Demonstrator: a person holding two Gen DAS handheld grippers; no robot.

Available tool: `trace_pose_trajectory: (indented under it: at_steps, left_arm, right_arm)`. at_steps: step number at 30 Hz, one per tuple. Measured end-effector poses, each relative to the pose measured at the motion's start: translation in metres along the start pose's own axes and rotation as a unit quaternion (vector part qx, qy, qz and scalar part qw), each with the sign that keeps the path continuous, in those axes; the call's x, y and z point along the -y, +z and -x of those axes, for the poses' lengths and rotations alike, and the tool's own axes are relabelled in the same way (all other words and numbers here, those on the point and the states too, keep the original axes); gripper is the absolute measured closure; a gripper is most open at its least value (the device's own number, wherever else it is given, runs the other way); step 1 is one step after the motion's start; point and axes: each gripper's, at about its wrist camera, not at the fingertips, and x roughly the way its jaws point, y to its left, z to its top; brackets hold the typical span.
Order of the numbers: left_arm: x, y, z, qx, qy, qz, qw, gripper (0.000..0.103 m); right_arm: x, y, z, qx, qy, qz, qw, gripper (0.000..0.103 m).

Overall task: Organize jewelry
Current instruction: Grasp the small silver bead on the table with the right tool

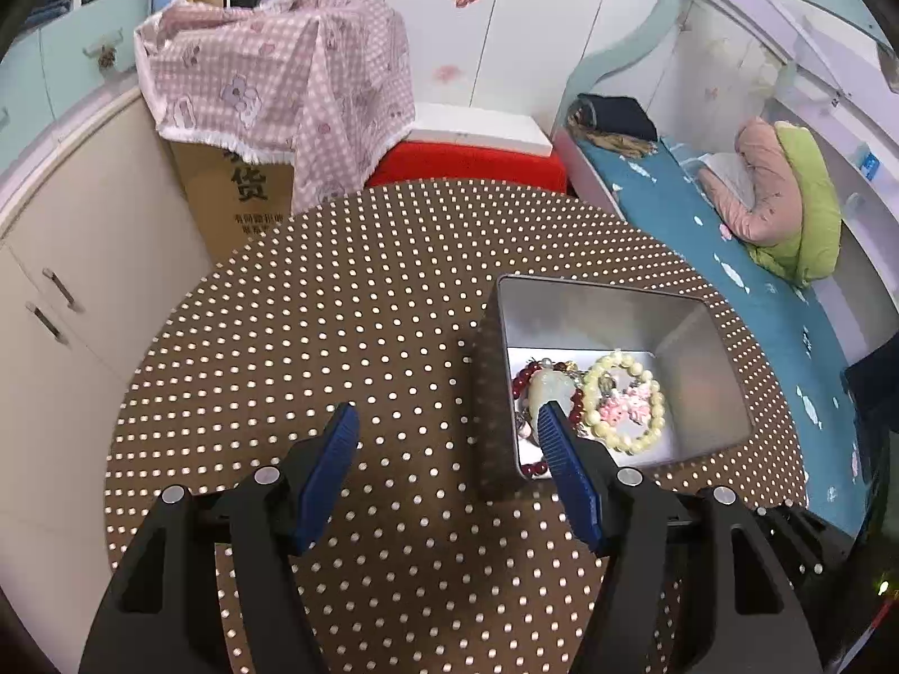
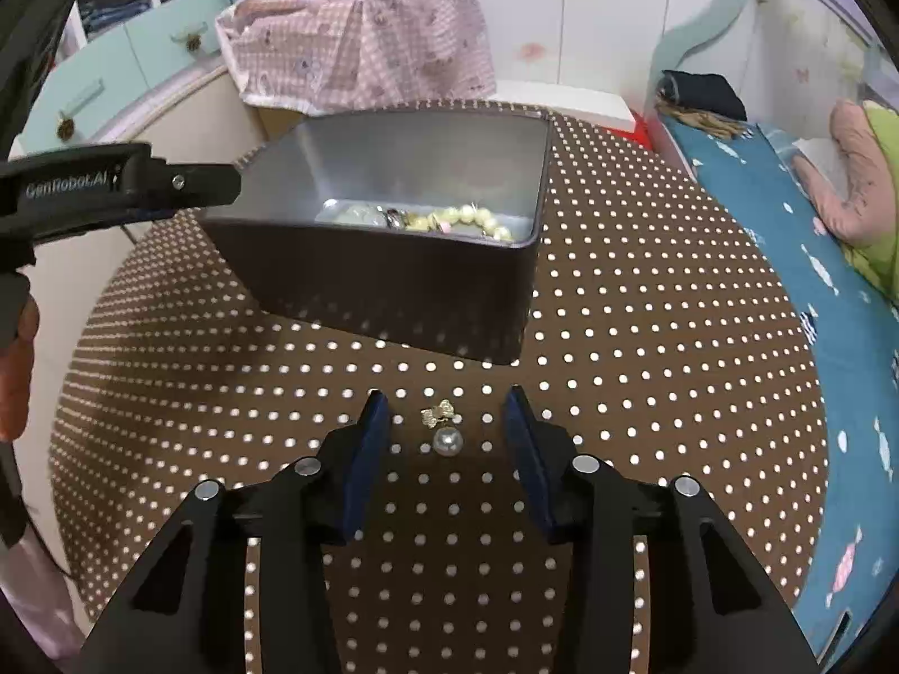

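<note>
Bench [image 2: 646,303] first: a round top under a brown cloth with pale dots, carrying everything that matters here. Ahead of the right claw [image 2: 446,410] stands the metal tin [image 2: 393,281], dark-walled outside and dull silver within, open at the top. It looks stiff and thin-walled, probably light enough to skid if nudged. The left claw [image 1: 444,418] sits spread wide at the tin's near left wall, its right finger [image 1: 562,449] over the rim and its left finger outside; I cannot tell whether it touches the metal. It grips nothing.

Inside the tin, just beyond that finger, lies a cream bead bracelet [image 1: 623,401] ringing a small pink charm [image 1: 626,404], with a pale jade-like pendant [image 1: 548,387] and dark red beads [image 1: 531,385] heaped beside it. Those seem already put away.

Smallest of all, and the piece left out, is the pearl earring [image 2: 444,432]: a little gold bow with a round pearl drop, lying on the cloth right between the right claw's spread fingers, touching neither. That claw is released and empty.

I judge the earring very light, hard, and slippery at the pearl, which would likely squirt out of a pinch. The bow looks delicate and bendable. The better hold seems to be across the join of bow and pearl, closing gently with the tips low against the cloth, which should give a little.
</note>
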Motion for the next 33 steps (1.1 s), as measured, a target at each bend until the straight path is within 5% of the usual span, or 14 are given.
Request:
trace_pose_trajectory:
  at_steps: [4,7,9,22,33]
  left_arm:
    - [-0.002,0.001,-0.015,-0.005,0.009,0.013,0.9999,0.046]
    - [0.001,0.002,-0.016,-0.019,-0.047,0.007,0.9987,0.083]
    - [0.008,0.003,-0.013,-0.019,-0.038,-0.009,0.9990,0.097]
    - [0.008,-0.024,0.005,-0.021,-0.039,-0.007,0.9990,0.098]
    - [0.007,-0.051,0.026,-0.020,-0.025,0.015,0.9994,0.097]
  right_arm:
    - [-0.003,-0.002,-0.005,0.006,0.000,0.021,1.000,0.081]
    - [0.007,-0.001,-0.006,0.003,0.021,0.010,1.000,0.090]
    - [0.012,-0.001,-0.004,0.001,0.022,0.003,1.000,0.090]
    - [0.042,-0.010,0.051,0.047,-0.003,-0.038,0.998,0.090]
    - [0.020,0.028,0.123,0.128,0.028,-0.026,0.991,0.090]
